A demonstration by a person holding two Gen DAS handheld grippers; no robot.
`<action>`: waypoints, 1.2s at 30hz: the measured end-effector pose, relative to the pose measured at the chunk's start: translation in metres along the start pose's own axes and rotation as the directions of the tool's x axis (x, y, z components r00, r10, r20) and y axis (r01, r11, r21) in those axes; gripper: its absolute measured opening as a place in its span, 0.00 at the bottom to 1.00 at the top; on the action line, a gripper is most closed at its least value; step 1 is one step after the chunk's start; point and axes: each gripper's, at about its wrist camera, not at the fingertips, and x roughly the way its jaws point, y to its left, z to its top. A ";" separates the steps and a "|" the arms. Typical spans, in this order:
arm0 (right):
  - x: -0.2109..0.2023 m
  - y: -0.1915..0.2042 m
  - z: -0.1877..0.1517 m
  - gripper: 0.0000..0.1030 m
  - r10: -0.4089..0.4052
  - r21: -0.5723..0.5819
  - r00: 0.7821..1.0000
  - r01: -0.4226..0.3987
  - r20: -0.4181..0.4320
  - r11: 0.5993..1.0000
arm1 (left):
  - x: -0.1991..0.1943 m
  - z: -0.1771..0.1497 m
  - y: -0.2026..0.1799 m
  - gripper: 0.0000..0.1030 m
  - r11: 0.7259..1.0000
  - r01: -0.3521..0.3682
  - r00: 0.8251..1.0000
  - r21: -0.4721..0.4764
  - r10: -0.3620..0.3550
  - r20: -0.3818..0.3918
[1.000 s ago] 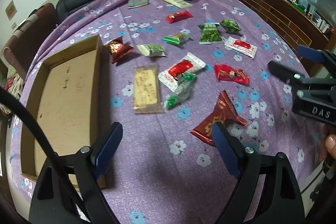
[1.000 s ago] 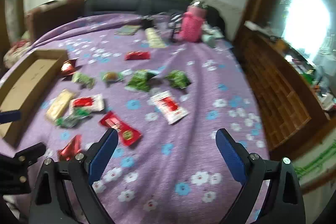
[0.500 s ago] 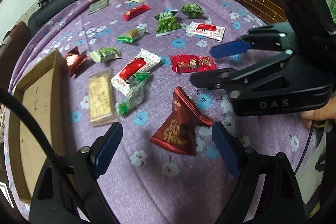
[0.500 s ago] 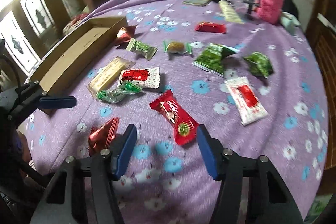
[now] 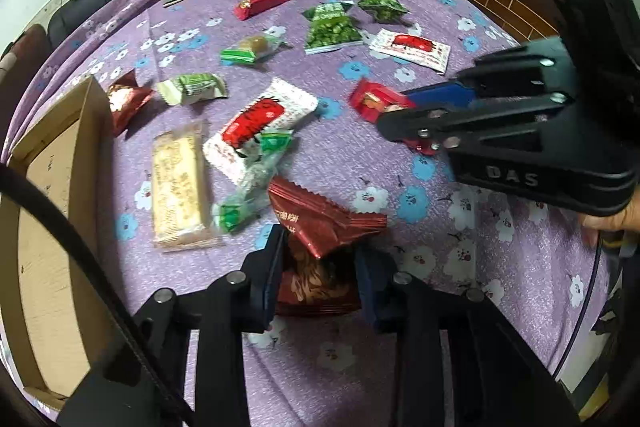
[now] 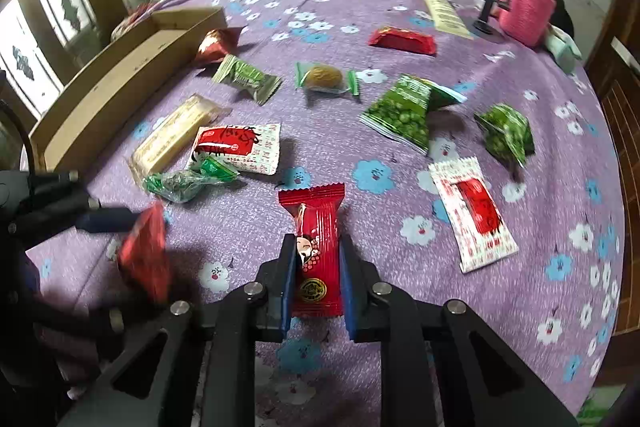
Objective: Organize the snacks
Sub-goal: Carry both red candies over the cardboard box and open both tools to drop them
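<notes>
Left gripper [image 5: 318, 267] clamped on a dark red triangular snack packet [image 5: 320, 227], near edge of the purple floral tablecloth [image 5: 460, 259], just right of the long beige wafer bar [image 5: 178, 187]. Right gripper [image 6: 314, 281] closed on a bright red candy wrapper [image 6: 316, 247], near centre, between the green twisted sweet [image 6: 182, 181] on the left and the white-and-red sachet [image 6: 474, 211] on the right. Cardboard tray [image 5: 44, 227] along the left edge; 2 green pea bags [image 6: 408, 107] farther back, right of centre, with other snacks scattered between.
</notes>
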 end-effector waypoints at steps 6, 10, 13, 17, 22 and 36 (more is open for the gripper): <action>-0.024 0.001 -0.006 0.16 -0.040 0.066 0.997 0.035 0.064 0.997 | -0.011 -0.005 0.009 0.32 0.999 -0.002 1.000 -0.034 0.003 0.022; -0.039 0.010 -0.005 0.16 -0.073 0.080 0.992 0.066 0.098 0.995 | -0.027 -0.008 0.018 0.31 0.998 0.006 0.999 -0.066 -0.002 0.053; -0.049 0.021 -0.003 0.16 -0.082 0.080 0.990 0.073 0.115 0.994 | -0.042 -0.010 0.027 0.31 0.996 0.006 0.997 -0.092 0.002 0.081; -0.056 0.036 -0.001 0.16 -0.085 0.068 0.987 0.076 0.133 0.995 | -0.061 -0.014 0.041 0.31 0.992 0.006 0.992 -0.124 0.010 0.125; -0.060 0.048 0.003 0.16 -0.059 0.072 0.985 0.048 0.162 0.996 | -0.080 -0.021 0.062 0.31 0.986 0.000 0.987 -0.169 0.028 0.160; -0.063 0.077 0.014 0.16 0.001 0.062 0.979 -0.014 0.204 0.998 | -0.099 -0.038 0.096 0.31 0.964 -0.060 0.978 -0.258 0.109 0.179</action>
